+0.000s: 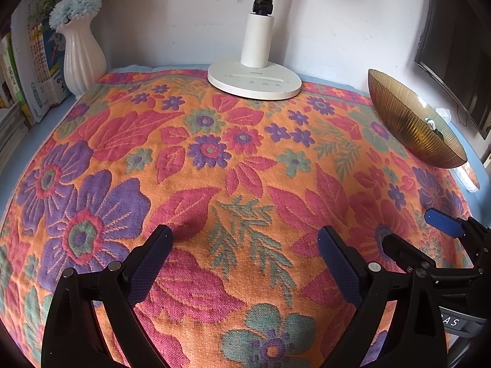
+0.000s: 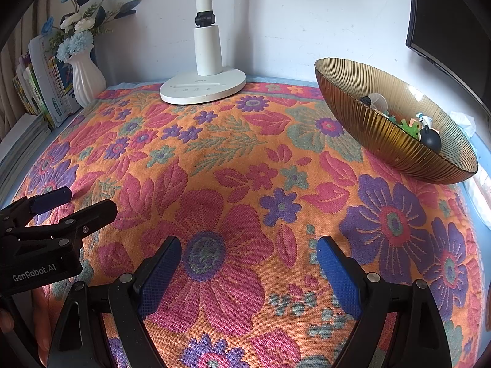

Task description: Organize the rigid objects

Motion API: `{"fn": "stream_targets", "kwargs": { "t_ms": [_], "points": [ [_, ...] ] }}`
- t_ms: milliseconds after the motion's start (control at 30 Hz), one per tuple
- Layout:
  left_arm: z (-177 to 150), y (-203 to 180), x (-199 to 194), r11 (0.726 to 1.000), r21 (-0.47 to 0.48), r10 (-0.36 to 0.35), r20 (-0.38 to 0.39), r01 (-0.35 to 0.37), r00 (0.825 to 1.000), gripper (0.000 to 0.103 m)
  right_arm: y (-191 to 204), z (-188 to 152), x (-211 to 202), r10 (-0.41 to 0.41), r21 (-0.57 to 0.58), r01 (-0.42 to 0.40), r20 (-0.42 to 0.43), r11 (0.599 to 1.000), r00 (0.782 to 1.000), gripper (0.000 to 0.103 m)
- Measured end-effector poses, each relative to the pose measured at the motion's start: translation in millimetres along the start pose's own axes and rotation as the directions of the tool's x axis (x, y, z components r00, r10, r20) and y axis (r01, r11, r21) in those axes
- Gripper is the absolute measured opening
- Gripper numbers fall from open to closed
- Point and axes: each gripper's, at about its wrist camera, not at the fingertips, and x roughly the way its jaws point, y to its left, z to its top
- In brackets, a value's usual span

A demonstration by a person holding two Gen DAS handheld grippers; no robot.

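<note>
Left hand-held gripper (image 1: 244,247) and right hand-held gripper (image 2: 248,256) gape (empty), angled downward.

We are looking at a home desk corner set against a plain white wall. The worktop (image 2: 474,150) is covered with a bright floral towel (image 2: 233,165). At the back we see a white desk lamp (image 2: 204,87), a white ribbed vase of artificial flowers (image 2: 87,76), upright books (image 2: 46,86), a dark monitor (image 2: 451,30) and an amber ribbed glass bowl (image 2: 383,141) holding small toys.
</note>
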Motion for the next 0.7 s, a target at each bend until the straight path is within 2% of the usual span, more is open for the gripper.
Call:
{"fn": "stream_targets", "kwargs": {
  "t_ms": [467,600,700],
  "points": [
    [0.8,1.4,2.6,1.000,-0.007,0.013,-0.015,-0.013,1.000,0.095,0.2,-0.7,0.2,-0.004,0.011,0.004,-0.004,1.000,1.000,0.089],
    [3.4,2.0,-1.5,0.994,-0.018,0.110,-0.002,-0.110,0.994,0.095,-2.9,1.2,3.0,-0.043,0.026,0.044,-0.035,0.999,0.998,0.089],
    [5.8,1.2,-5.0,0.998,-0.019,0.064,-0.015,-0.064,0.998,0.095,-0.6,8.5,-1.0,-0.050,0.000,0.050,-0.039,0.999,0.998,0.089]
  ]
}}
